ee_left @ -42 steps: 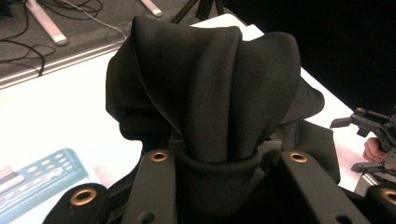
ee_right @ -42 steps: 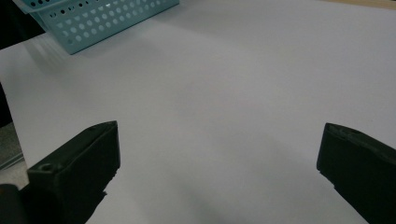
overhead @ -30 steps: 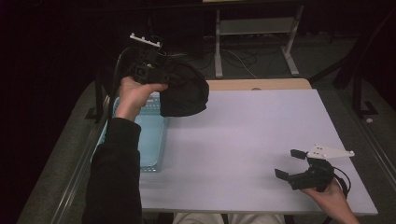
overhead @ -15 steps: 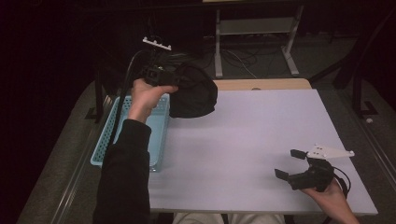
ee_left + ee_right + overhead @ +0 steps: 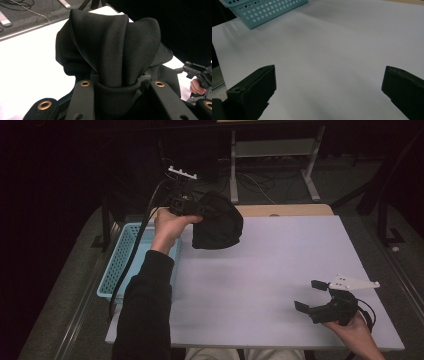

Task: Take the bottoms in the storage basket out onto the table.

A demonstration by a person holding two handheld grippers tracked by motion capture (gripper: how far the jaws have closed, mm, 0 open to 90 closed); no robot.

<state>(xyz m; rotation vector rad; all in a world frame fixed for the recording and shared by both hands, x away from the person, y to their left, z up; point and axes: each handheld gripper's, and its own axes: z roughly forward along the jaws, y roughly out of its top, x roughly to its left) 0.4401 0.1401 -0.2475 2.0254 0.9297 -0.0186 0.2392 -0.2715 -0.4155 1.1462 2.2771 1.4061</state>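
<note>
The left tongs [image 5: 192,207] are clamped on a bunched black cloth [image 5: 217,226], held up in the air above the far left part of the white worktop [image 5: 270,270]. In the high view the cloth hangs down from the grip as a rounded, folded lump, its lower edge clear of the worktop surface and just right of the light blue basket [image 5: 117,265]. The left gripper view looks straight along the tongs: a gathered fold of the black cloth [image 5: 112,52] is pinched between the two black jaws, the rest of the fabric rising and spilling to both sides in thick pleats. The basket sits at the left edge of the worktop, long side running near to far, its perforated wall visible; the person's left sleeve [image 5: 145,315] crosses over its near right corner. The right tongs [image 5: 312,296] rest low at the near right of the worktop, well apart from the cloth, held by the person's right hand [image 5: 355,332]. Their jaws stand wide apart with nothing between them; the right gripper view shows bare white worktop [image 5: 332,57] between the two jaw tips and the corner of the basket [image 5: 264,10] at the far left.
</note>
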